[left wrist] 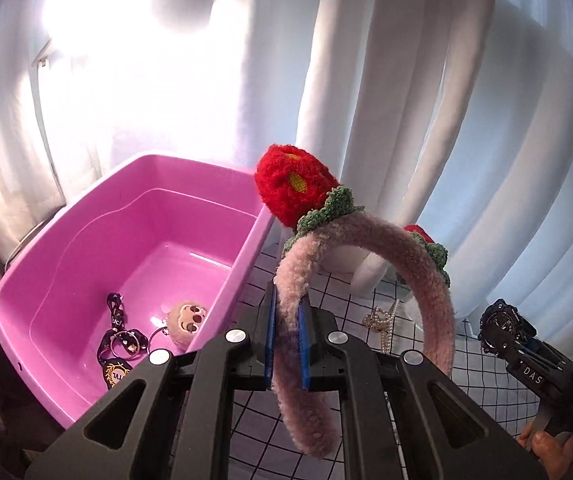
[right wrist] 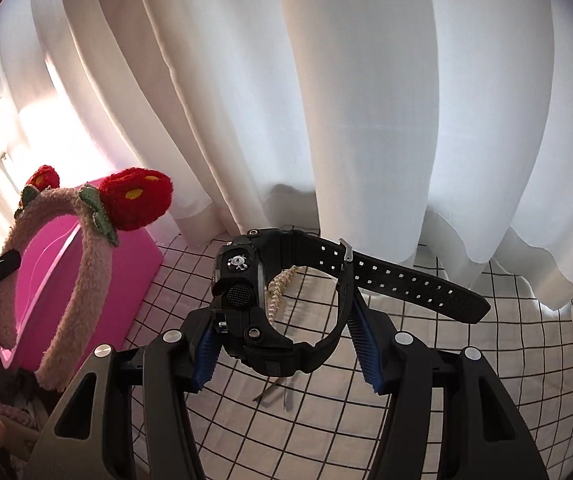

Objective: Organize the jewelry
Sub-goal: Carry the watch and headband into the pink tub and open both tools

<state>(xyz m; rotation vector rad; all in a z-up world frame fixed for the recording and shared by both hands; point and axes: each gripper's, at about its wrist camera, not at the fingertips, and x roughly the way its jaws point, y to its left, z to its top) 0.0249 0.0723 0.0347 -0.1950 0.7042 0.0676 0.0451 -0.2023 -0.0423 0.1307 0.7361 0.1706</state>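
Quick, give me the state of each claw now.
Left claw: shut on the pink headband.
Right claw: shut on the black watch.

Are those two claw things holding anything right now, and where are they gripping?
Left gripper pinches the fuzzy pink headband on one side of its band. Right gripper holds the black watch across its case and strap loop.

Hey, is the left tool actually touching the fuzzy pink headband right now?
Touching. The left wrist view shows the left tool with both blue pads pressed against the pink headband, lifted beside the pink bin.
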